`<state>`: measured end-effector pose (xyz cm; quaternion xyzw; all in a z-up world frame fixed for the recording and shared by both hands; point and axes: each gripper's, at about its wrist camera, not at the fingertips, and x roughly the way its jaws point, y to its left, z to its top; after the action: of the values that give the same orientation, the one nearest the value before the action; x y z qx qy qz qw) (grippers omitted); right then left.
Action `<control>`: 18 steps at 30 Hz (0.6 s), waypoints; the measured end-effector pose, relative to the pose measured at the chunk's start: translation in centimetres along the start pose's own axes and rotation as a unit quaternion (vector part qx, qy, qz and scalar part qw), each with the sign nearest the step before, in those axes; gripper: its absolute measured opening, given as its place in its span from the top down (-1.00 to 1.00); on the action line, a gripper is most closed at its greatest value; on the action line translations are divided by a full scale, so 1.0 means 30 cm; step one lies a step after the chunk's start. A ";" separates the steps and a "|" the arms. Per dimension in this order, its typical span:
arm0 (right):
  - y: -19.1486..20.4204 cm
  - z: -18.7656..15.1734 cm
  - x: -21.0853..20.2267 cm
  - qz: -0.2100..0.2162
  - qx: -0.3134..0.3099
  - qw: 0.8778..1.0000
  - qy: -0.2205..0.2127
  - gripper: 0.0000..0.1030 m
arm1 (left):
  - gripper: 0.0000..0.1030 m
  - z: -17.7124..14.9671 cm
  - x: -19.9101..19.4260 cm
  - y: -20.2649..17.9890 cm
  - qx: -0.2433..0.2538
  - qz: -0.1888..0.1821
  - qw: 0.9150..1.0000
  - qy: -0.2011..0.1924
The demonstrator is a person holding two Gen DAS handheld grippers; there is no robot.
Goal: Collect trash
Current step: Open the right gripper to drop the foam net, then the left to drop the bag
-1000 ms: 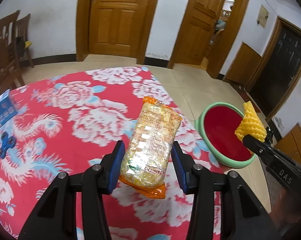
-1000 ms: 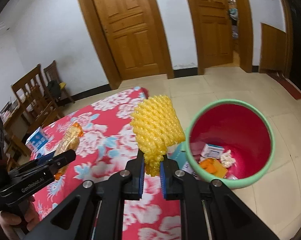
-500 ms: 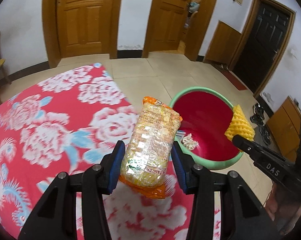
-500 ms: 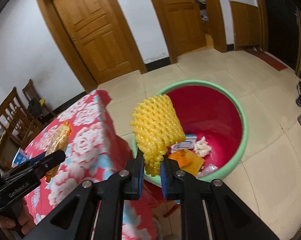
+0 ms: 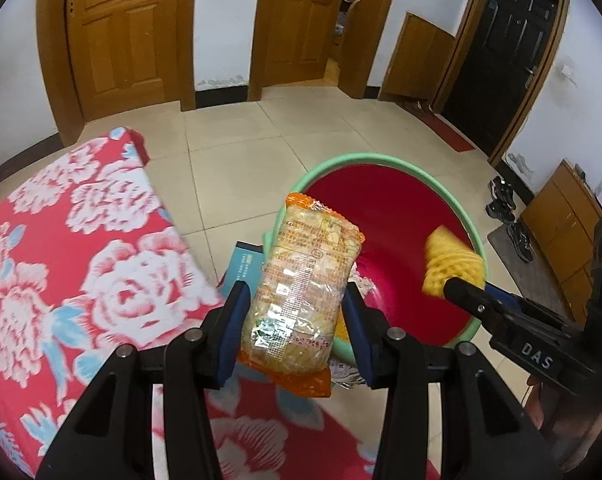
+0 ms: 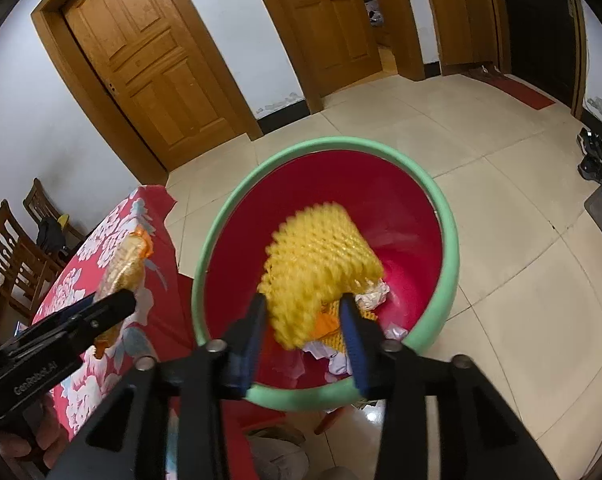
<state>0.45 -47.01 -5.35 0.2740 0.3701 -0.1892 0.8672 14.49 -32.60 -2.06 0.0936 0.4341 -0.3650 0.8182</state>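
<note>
Right gripper (image 6: 303,320) fingers had just opened, yellow foam fruit net (image 6: 321,256) dropping between them into the green-rimmed red bin (image 6: 449,240); left gripper (image 5: 293,332) fingers clamped the orange-ended noodle packet (image 5: 301,292), undelivered.

Blurred yellow foam net (image 6: 321,256) over red bin (image 6: 447,216).

Wooden doors (image 6: 153,64), chairs (image 6: 17,248), shoes (image 5: 509,216), floral tablecloth (image 5: 81,248).

I see white walls (image 5: 221,20), wooden doors (image 5: 117,32), a beige tiled floor (image 6: 481,152), wooden chairs (image 6: 13,248) and a black door (image 5: 509,60).
</note>
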 end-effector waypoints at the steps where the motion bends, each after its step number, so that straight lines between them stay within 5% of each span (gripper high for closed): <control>1: -0.008 0.002 0.000 0.000 0.003 1.000 -0.001 0.02 | 0.08 0.003 0.012 -0.004 0.002 -0.003 1.000 0.002; 18: -0.087 0.000 -0.064 -0.011 0.025 0.999 -0.023 -0.29 | -0.02 0.032 0.137 -0.095 0.015 -0.048 0.998 0.033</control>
<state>-2.19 -48.80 -4.77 0.2868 0.3482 -0.2139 0.8665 14.63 -37.20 -4.21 0.0974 0.4593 -0.4072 0.7834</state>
